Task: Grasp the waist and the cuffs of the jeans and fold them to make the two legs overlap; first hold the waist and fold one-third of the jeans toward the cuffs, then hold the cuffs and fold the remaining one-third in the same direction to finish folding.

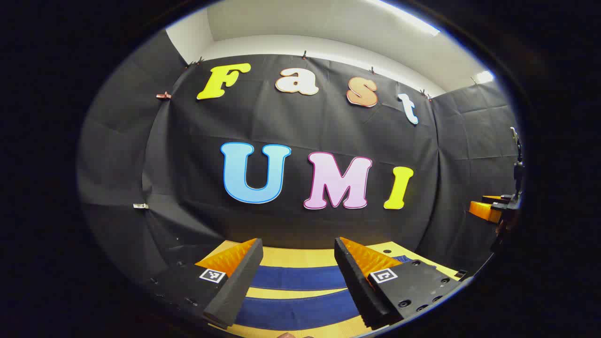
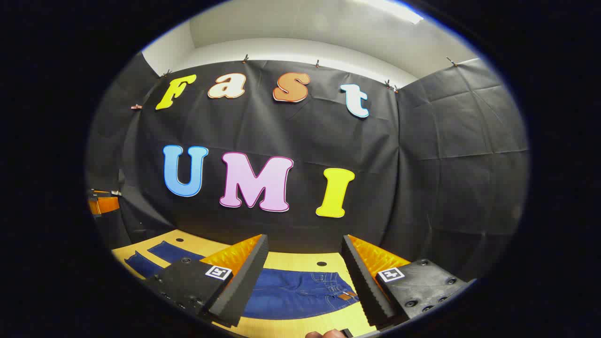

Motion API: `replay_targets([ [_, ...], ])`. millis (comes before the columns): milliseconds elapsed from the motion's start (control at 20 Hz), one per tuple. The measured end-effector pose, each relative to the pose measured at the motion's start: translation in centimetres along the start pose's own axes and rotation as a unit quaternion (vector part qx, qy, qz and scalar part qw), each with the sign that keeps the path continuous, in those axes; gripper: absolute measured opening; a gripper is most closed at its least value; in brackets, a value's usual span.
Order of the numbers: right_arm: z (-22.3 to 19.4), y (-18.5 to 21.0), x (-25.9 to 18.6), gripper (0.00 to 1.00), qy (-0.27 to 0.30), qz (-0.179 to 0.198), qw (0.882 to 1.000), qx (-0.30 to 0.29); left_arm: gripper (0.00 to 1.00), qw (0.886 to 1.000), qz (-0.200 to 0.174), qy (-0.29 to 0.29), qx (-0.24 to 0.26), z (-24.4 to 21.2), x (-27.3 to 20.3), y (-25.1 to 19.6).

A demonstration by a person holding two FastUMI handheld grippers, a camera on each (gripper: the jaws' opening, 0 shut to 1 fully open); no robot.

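Note:
Dark blue jeans lie flat on a light wooden table. In the left gripper view the two legs point(image 1: 300, 293) run side by side across the table, a strip of wood between them, under my open left gripper point(image 1: 298, 253). In the right gripper view the waist end point(image 2: 305, 291) with its belt loops and a brown patch lies below my open right gripper point(image 2: 305, 249), and the two cuffs point(image 2: 157, 256) show at the far left. Both grippers hover above the jeans with nothing between their fingers.
The table point(image 1: 300, 257) ends at the black cloth wall close behind. Its top has small round holes point(image 2: 321, 264). The other gripper's tip point(image 1: 486, 210) shows at the right edge of the left gripper view, and at the left edge point(image 2: 101, 204) of the right gripper view.

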State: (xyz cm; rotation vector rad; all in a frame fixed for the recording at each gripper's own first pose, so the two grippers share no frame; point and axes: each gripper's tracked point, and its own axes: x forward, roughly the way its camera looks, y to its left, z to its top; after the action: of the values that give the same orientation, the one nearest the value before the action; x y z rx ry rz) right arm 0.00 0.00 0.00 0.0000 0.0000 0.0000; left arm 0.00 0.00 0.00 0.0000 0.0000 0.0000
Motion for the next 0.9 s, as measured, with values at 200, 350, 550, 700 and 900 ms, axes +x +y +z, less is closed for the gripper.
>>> replay_targets([
  [200,0.3,-1.3,-0.5,0.97,-0.005,-0.014,1.0,-0.01,0.96,1.0,-0.007,-0.001,0.001,0.4,-0.1,-0.3],
  [350,0.5,-2.0,-0.9,1.0,-0.007,-0.021,1.0,-0.01,0.96,1.0,-0.006,-0.004,0.0,0.6,-0.3,-0.1],
  [550,0.8,-2.0,-0.6,0.96,-0.011,-0.024,1.0,-0.004,0.96,1.0,-0.006,0.014,-0.007,-0.4,-0.2,0.3],
  [700,0.8,-2.2,-0.6,0.96,-0.012,-0.025,1.0,-0.011,0.96,1.0,-0.001,0.02,-0.019,-0.5,0.0,0.7],
  [900,0.9,-2.6,-0.2,0.96,-0.018,-0.023,0.999,-0.026,0.96,1.0,-0.001,0.019,-0.009,-0.2,0.0,1.3],
])
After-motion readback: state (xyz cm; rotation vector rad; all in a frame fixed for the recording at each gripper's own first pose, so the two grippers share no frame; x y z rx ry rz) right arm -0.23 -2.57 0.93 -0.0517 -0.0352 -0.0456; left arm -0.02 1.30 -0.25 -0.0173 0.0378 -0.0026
